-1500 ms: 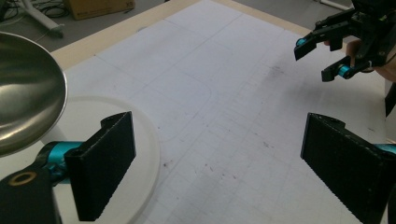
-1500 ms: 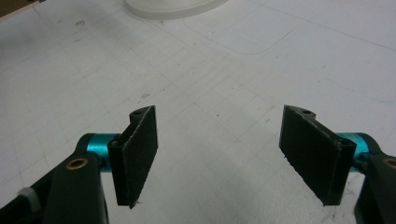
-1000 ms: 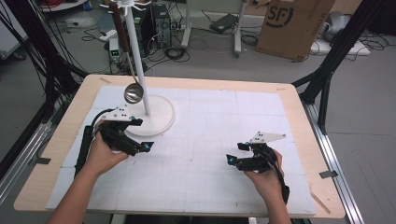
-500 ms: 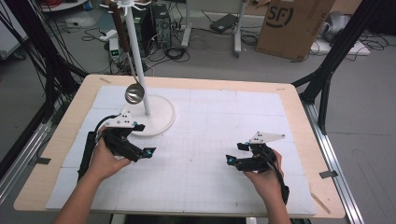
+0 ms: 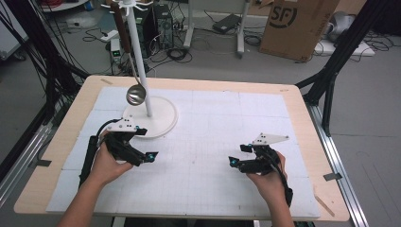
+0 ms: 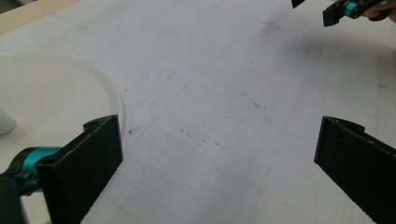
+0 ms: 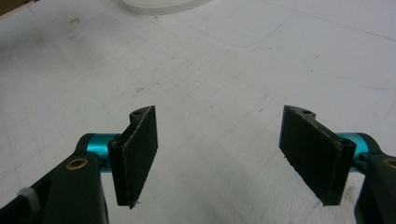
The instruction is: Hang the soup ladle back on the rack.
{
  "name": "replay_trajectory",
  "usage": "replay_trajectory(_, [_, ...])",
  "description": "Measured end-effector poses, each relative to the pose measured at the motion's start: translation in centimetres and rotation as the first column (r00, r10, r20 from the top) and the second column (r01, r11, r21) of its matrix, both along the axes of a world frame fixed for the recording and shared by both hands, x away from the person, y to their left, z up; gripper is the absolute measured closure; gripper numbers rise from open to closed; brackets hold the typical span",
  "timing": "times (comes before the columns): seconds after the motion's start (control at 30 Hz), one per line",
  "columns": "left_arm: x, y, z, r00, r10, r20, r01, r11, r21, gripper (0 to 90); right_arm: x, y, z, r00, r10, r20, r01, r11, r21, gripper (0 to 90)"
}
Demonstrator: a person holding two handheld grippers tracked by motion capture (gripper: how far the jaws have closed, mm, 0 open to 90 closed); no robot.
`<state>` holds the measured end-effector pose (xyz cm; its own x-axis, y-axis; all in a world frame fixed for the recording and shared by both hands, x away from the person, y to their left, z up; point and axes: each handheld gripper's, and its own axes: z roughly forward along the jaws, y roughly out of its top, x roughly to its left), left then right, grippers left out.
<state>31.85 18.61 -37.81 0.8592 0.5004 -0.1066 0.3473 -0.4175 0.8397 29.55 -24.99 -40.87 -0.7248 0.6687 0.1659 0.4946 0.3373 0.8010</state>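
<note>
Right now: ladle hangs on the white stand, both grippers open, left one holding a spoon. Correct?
Not quite. The left gripper holds nothing: the left gripper view shows its jaws wide apart over bare mat. The ladle does hang on the white stand, and the right gripper is open too.

Glossy metal ladle (image 5: 135, 95), matt white stand (image 5: 161, 116)

Both forearms are bare, no sleeves. Each hand carries a black gripper with a pale grey three-cornered plate on top and teal collars behind flat, black, ribbed jaw pads: left gripper (image 5: 150, 156), right gripper (image 5: 231, 162). Black cables trail back along each wrist.
</note>
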Motion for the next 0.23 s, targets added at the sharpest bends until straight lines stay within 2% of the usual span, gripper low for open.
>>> replay_trajectory(0.23, [-0.05,0.25,-0.53,0.9998,0.014,-0.017,-0.014,0.9998,-0.011,1.6,-0.02,0.16,0.0,1.0,0.006,0.002,-0.006,1.0,-0.003,27.2])
